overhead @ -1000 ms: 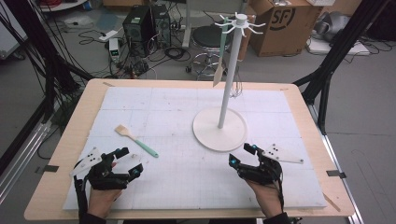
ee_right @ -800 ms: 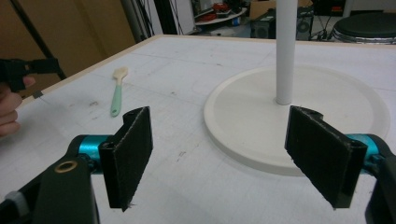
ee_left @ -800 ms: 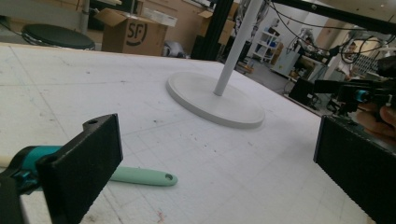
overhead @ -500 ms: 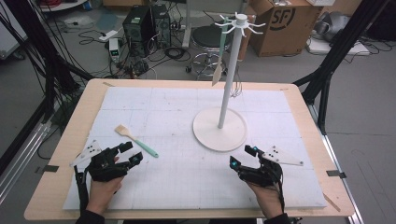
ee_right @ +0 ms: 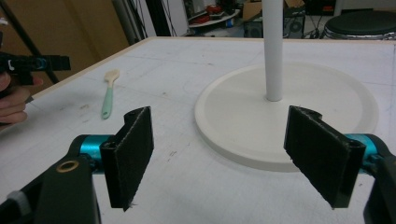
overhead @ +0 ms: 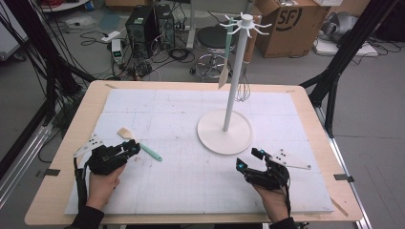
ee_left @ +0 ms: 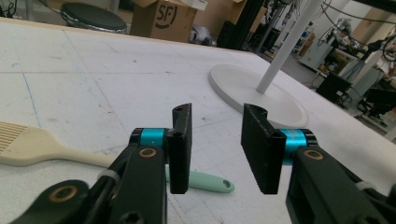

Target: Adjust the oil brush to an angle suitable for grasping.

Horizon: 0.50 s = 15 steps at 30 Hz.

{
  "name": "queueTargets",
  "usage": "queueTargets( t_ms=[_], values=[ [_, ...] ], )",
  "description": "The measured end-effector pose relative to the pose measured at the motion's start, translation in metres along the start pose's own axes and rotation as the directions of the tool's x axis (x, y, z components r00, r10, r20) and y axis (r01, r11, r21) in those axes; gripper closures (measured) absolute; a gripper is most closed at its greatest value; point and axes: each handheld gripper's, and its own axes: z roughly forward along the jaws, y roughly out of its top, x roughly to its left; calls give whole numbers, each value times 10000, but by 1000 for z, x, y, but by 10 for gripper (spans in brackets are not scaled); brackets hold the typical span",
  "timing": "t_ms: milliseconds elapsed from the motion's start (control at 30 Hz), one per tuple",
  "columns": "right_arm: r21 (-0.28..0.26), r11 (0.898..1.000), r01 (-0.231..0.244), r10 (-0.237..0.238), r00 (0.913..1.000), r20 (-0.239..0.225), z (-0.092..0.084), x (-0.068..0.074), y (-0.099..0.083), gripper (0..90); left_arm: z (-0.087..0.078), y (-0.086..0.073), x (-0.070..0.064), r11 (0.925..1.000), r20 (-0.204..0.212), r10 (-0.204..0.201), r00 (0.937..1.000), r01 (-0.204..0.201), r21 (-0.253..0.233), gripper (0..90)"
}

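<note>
Closing but empty beside the spatula, the left gripper should pinch its light, stiff green handle; right gripper gapes.

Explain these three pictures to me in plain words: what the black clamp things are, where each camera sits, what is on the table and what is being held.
A person sits at a table holding a hand-operated two-jaw tool in each hand: the left gripper and the right gripper. The high view looks down from above the person's side. The other two pictures come from small cameras riding on each gripper, looking along its black jaws.

On the white mat stands a white rack: a round base with a tall pole and hooks at the top, where utensils hang. A spatula with a pale head and mint-green handle lies near the left gripper.

Nothing is held. The left gripper's jaws have just been closing, with a gap between them and the spatula lying beyond and beside them. The right gripper's jaws stand wide apart, facing the rack's base.
</note>
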Motion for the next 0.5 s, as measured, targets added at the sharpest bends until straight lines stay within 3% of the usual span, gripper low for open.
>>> queueTargets(
  t_ms=[200,367,500],
  values=[
    [-59,9999,82,-82,9999,-79,1,1,0,233,6,3,4,9994,-97,-296,9995,297,189,836],
    [24,10000,-12,13,9999,-131,4,1,-2,232,12,10,8,9987,-135,-326,9994,331,377,896],
    [72,10000,-38,39,9999,-155,5,2,-4,232,18,16,12,9965,-122,-273,9996,282,790,900]
  ],
)
